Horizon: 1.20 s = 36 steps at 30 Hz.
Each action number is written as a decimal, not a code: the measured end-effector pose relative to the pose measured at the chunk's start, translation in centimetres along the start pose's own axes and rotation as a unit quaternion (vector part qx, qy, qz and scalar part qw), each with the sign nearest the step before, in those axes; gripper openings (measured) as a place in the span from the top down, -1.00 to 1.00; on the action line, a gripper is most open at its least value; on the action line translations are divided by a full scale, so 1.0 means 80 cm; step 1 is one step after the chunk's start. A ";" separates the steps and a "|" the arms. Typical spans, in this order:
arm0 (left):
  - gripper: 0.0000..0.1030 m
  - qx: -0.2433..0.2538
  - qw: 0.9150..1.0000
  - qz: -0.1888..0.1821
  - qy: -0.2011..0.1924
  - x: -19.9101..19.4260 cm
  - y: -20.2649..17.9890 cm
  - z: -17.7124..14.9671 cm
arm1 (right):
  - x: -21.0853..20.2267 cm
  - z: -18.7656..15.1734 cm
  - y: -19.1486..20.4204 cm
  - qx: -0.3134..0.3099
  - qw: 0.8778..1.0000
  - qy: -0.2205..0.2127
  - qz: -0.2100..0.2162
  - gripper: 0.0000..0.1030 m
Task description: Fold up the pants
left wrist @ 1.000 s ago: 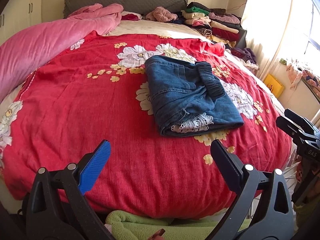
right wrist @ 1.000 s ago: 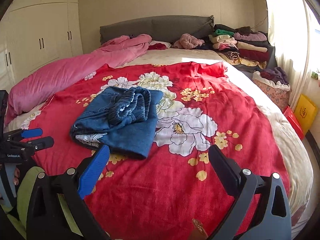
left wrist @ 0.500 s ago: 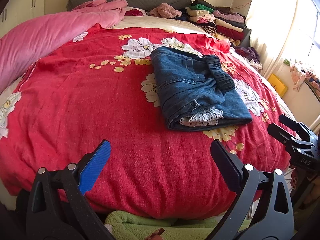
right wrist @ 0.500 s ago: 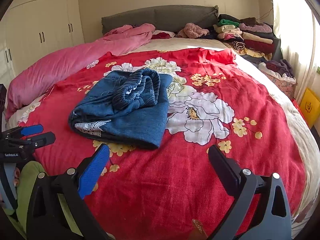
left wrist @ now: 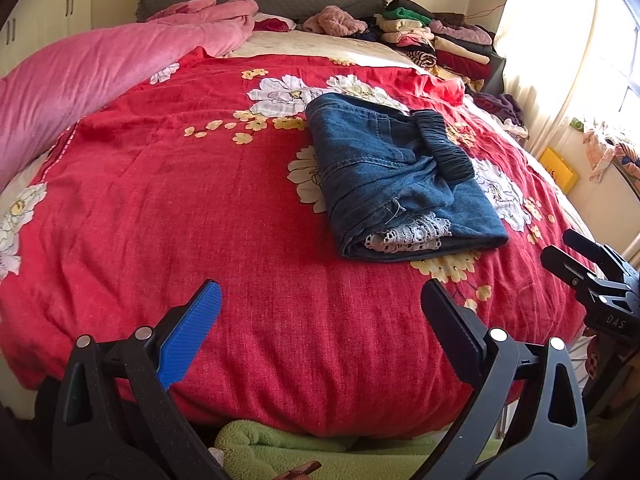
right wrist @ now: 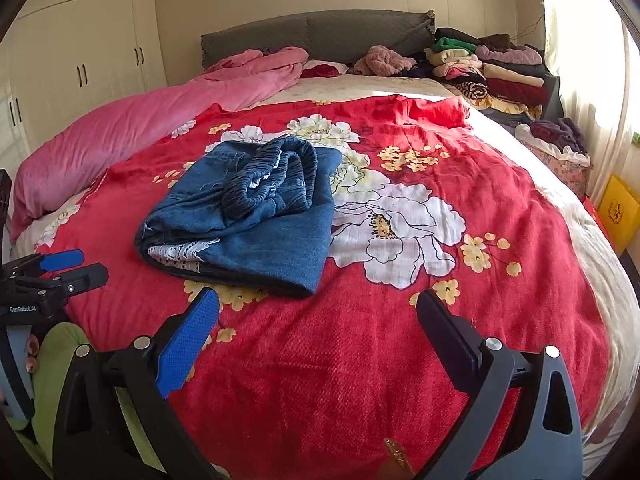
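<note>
Blue denim pants [left wrist: 394, 178] lie folded into a compact bundle on the red floral bedspread [left wrist: 180, 200], dark elastic waistband on top and white lace hem at the near edge. They also show in the right wrist view [right wrist: 248, 216]. My left gripper [left wrist: 320, 304] is open and empty, hovering over the bed's near edge, short of the pants. My right gripper [right wrist: 318, 312] is open and empty, just in front of the bundle's near edge. Each gripper shows at the side of the other's view.
A pink duvet [left wrist: 80, 76] lies along the left side. Stacks of folded clothes [right wrist: 484, 68] sit by the grey headboard [right wrist: 320, 36]. White wardrobes [right wrist: 80, 60] stand at left. A yellow box [right wrist: 618, 212] and a laundry basket [right wrist: 556, 148] are at the right.
Both grippers have moved closer to the bed and the folded pants, which now look larger in both views. Both stayed open and empty; the pants have not moved.
</note>
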<state>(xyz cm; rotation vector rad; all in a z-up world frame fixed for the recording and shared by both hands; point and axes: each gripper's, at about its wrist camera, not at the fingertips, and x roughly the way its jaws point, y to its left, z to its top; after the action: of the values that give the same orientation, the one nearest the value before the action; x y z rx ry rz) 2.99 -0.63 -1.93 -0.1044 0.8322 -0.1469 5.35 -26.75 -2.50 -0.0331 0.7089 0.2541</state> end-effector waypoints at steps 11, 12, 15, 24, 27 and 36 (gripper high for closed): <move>-0.82 -0.001 1.000 0.002 0.000 0.000 0.000 0.001 | -0.001 0.004 -0.001 0.001 1.000 0.001 -0.003 -0.91; -0.82 -0.001 1.000 0.002 0.000 0.000 0.001 0.001 | -0.001 0.004 -0.001 0.000 1.000 0.001 -0.004 -0.91; -0.82 0.000 1.000 0.002 -0.001 0.000 0.001 0.001 | -0.001 0.005 -0.001 0.000 1.000 0.000 -0.005 -0.91; -0.82 -0.002 1.000 0.004 -0.001 -0.001 0.003 0.001 | -0.001 0.006 -0.001 -0.002 1.000 0.001 -0.005 -0.91; -0.82 -0.001 1.000 0.004 0.000 -0.001 0.002 0.001 | -0.003 0.006 -0.004 -0.001 1.000 -0.002 -0.005 -0.91; -0.82 -0.001 1.000 0.003 -0.001 -0.001 0.002 0.001 | -0.006 0.006 -0.006 -0.003 1.000 -0.003 -0.006 -0.91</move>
<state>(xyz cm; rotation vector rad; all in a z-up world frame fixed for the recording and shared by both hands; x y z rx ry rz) 3.03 -0.44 -1.86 -0.1035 0.8315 -0.1398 5.40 -27.30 -1.85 -0.0430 0.7007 0.2451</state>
